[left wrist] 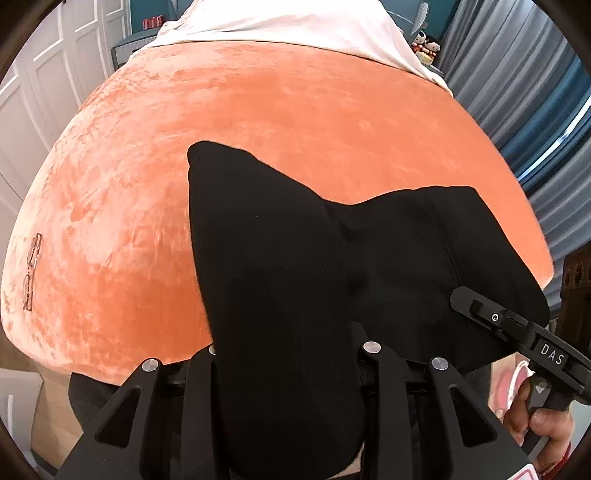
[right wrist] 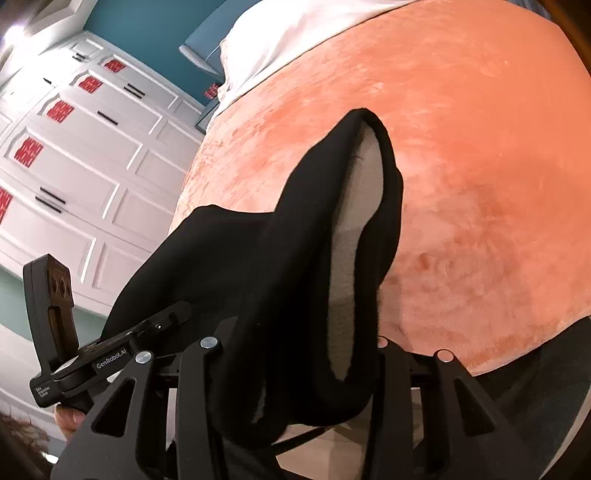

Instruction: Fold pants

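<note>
The black pants point(left wrist: 295, 266) hang over the near edge of an orange velvet bed cover point(left wrist: 258, 122). My left gripper point(left wrist: 291, 354) is shut on the pants; the cloth bunches between its jaws and hides the fingertips. My right gripper point(right wrist: 295, 350) is shut on another part of the pants point(right wrist: 258, 266), whose opening shows a grey lining point(right wrist: 354, 221). The right gripper also shows in the left wrist view point(left wrist: 517, 325), at the pants' right edge. The left gripper shows in the right wrist view point(right wrist: 110, 354), at the pants' left edge.
A white sheet point(left wrist: 280, 26) covers the far end of the bed. A pair of glasses point(left wrist: 31, 273) lies on the cover at the left. White wardrobe doors point(right wrist: 81, 155) stand left of the bed. Grey-blue curtains point(left wrist: 535, 92) hang at the right.
</note>
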The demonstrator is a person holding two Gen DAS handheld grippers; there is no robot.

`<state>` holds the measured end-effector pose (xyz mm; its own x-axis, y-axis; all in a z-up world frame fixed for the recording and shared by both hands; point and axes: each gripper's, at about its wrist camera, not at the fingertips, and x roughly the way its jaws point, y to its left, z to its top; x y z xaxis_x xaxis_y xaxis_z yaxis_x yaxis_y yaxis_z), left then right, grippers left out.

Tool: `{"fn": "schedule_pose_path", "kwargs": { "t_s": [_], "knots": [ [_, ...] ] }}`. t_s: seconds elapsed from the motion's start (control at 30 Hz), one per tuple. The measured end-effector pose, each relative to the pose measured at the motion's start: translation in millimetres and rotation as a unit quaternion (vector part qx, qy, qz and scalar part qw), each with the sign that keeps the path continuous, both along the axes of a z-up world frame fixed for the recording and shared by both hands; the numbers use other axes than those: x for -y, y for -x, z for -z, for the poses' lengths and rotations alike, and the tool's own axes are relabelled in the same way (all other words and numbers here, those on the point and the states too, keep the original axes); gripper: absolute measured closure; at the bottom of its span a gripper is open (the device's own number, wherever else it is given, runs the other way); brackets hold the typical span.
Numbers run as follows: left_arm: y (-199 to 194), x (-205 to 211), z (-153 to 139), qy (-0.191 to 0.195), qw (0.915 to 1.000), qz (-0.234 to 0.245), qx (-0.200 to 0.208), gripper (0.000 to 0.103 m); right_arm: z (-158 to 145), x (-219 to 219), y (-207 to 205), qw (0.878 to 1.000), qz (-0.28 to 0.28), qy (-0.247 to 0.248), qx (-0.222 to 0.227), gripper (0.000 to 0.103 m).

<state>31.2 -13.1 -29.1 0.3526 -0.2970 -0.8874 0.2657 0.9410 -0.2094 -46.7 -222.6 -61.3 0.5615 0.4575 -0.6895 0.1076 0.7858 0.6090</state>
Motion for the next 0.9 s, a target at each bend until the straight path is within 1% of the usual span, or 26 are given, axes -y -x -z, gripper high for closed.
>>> {"fn": "schedule_pose_path", "kwargs": {
  "t_s": [0.13,0.2,0.27,0.33,0.4,0.5,0.57,0.63,0.77,0.9],
  "knots": [
    [-9.2,-2.5,-21.5,0.016,0.9997,0.001,0.019,0.074,-23.1,1.5,-6.5,1.0,-0.003,0.0,0.025,0.065],
    [-17.2,0.6,-38.1,0.024,0.9989,0.003,0.04,0.074,-34.7,6.0,-13.7,0.999,-0.001,0.0,0.042,0.065],
    [-26.4,3.1,-54.0,0.028,0.9975,0.006,0.065,0.074,-52.3,9.8,-26.1,0.998,0.001,0.003,0.068,0.065],
    [-40.0,6.4,-74.5,0.036,0.9948,0.006,0.095,0.074,-66.1,12.8,-36.3,0.996,0.003,0.005,0.09,0.065],
    [-49.0,8.7,-88.4,0.039,0.9923,0.006,0.117,0.074,-82.1,16.3,-49.9,0.993,0.006,0.008,0.117,0.065],
    [-67.9,12.4,-115.5,0.05,0.9861,0.004,0.158,0.074,-105.4,20.7,-68.9,0.987,0.01,0.013,0.157,0.065],
    [-76.4,14.5,-129.4,0.054,0.9824,0.002,0.179,0.074,-119.7,22.5,-81.2,0.983,0.012,0.017,0.183,0.065],
    [-88.3,16.6,-145.1,0.064,0.977,-0.002,0.203,0.073,-135.8,24.2,-94.9,0.977,0.013,0.021,0.212,0.065],
    [-118.3,22.4,-175.5,0.082,0.9647,-0.006,0.25,0.073,-168.0,29.6,-126.9,0.962,0.021,0.03,0.271,0.065],
    [-152.5,28.7,-196.8,0.098,0.9537,-0.014,0.284,0.073,-192.5,34.6,-165.4,0.947,0.026,0.043,0.318,0.065]
  ]
}}
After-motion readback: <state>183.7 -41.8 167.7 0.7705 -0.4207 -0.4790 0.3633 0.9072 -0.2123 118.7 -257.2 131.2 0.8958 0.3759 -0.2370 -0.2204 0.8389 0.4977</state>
